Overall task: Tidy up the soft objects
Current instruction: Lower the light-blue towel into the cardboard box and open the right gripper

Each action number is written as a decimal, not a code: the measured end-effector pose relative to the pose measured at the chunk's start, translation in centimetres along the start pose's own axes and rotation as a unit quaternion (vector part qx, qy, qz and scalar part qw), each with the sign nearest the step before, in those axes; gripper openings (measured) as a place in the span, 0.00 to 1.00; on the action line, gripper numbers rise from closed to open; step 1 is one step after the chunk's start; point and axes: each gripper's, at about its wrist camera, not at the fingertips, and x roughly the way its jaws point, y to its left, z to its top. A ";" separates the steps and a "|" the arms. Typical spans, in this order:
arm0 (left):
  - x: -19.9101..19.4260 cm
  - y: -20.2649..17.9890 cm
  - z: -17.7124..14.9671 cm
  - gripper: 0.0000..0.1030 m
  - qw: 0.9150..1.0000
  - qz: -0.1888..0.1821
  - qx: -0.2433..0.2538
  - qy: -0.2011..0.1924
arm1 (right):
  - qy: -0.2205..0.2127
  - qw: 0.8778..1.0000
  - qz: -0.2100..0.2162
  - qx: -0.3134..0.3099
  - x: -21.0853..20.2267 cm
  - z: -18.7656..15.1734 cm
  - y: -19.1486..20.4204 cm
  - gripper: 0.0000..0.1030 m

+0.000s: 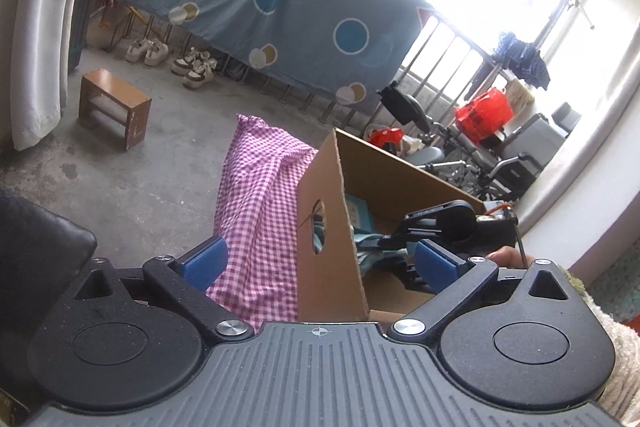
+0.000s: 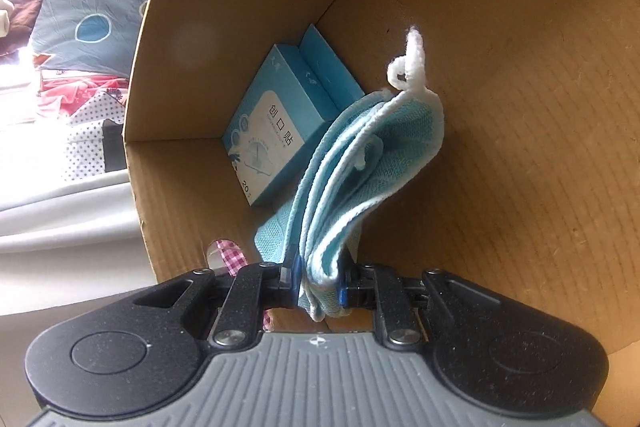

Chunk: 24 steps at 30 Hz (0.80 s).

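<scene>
My right gripper (image 2: 319, 285) clamped the folded light-blue towel (image 2: 360, 163) inside the brown cardboard box (image 2: 520, 107); left gripper (image 1: 320, 263) gaped idle; release seemed next.

Towel (image 2: 360, 163) and packet (image 2: 276, 123) inside box (image 2: 520, 107); checked cloth (image 1: 256, 215) left of box.

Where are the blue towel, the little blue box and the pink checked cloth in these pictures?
blue towel (image 2: 360, 163), right wrist view, on its folded layers above the gripper.
little blue box (image 2: 272, 123), right wrist view, on its printed front face.
pink checked cloth (image 1: 256, 195), left wrist view, on its draped middle beside the carton.
</scene>
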 end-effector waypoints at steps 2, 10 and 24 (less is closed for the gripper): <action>0.0 0.4 -0.1 0.97 1.000 0.001 -0.007 0.002 | -0.005 1.000 0.006 0.003 0.5 0.0 0.4 0.18; -0.6 0.6 -0.7 0.99 1.000 0.007 0.006 0.004 | 0.011 0.999 -0.010 0.038 0.4 0.1 0.2 0.61; -0.4 1.0 -1.2 0.99 1.000 0.009 0.001 0.017 | 0.057 0.996 -0.055 -0.041 0.4 -0.6 3.3 0.62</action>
